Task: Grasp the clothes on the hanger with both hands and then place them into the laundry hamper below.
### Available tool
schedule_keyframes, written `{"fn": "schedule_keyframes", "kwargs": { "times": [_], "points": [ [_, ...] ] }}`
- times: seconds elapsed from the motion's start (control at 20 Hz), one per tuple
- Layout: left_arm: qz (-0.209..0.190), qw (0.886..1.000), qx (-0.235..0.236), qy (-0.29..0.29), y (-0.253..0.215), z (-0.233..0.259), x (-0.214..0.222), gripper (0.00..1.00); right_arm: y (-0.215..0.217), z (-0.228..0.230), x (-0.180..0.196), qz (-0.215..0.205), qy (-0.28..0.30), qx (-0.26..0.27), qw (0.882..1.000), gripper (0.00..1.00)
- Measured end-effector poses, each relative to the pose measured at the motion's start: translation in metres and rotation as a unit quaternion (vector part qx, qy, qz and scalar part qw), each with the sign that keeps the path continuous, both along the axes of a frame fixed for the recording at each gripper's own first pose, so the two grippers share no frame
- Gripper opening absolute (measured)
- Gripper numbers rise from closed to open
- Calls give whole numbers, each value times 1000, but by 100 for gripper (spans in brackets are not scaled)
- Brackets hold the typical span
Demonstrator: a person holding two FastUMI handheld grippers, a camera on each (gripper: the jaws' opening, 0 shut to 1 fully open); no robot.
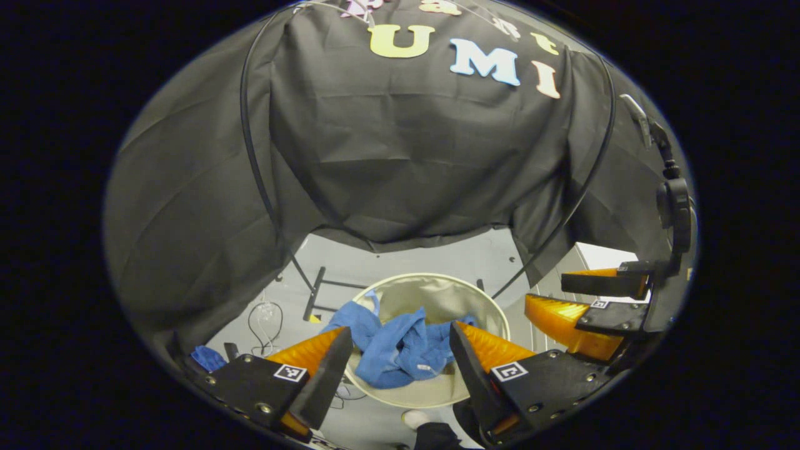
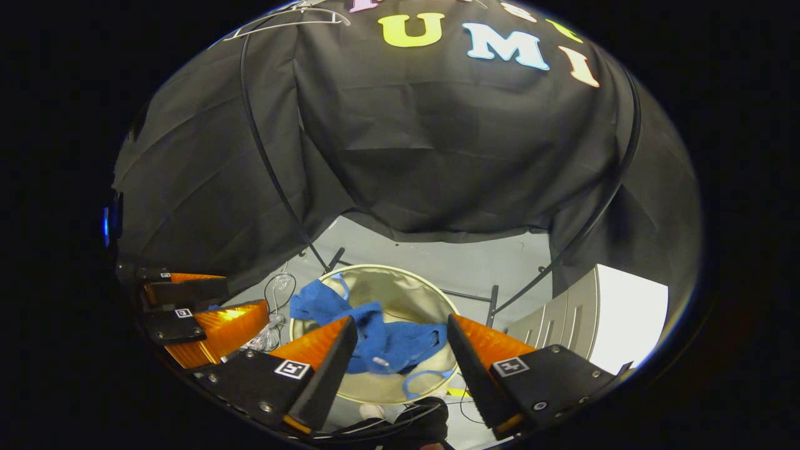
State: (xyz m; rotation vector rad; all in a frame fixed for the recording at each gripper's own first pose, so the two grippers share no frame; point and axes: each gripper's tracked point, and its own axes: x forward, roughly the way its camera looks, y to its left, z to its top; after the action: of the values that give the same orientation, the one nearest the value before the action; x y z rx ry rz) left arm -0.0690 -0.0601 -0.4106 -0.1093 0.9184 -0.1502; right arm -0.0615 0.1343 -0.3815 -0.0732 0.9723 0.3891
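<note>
In the left gripper view, the left gripper (image 1: 397, 350) hung above the hamper (image 1: 494, 306), fingers spread wide and holding nothing. The blue clothes (image 1: 400, 347) lay in the hamper, partly draped over its near-left rim. Further right was the right gripper (image 1: 578, 303), also parted and empty. In the right gripper view, the clothes (image 2: 381, 337) lay in the hamper (image 2: 431, 294).
</note>
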Motion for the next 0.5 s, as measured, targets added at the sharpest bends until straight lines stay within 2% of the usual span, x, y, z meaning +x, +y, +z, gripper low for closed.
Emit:
{"fn": "schedule_keyframes", "kwargs": {
  "times": [0.05,0.35,0.5],
  "points": [
    [0,1000,4,-2,1,2,0,91,0,0,0,0,-1,-1,1000,94],
    [0,1000,8,-24,3,24,10,91,-1,11,-1,-7,-15,7,1000,94],
    [-3,999,6,-53,5,53,20,91,-4,30,3,-13,-38,8,999,94]
  ]
}}
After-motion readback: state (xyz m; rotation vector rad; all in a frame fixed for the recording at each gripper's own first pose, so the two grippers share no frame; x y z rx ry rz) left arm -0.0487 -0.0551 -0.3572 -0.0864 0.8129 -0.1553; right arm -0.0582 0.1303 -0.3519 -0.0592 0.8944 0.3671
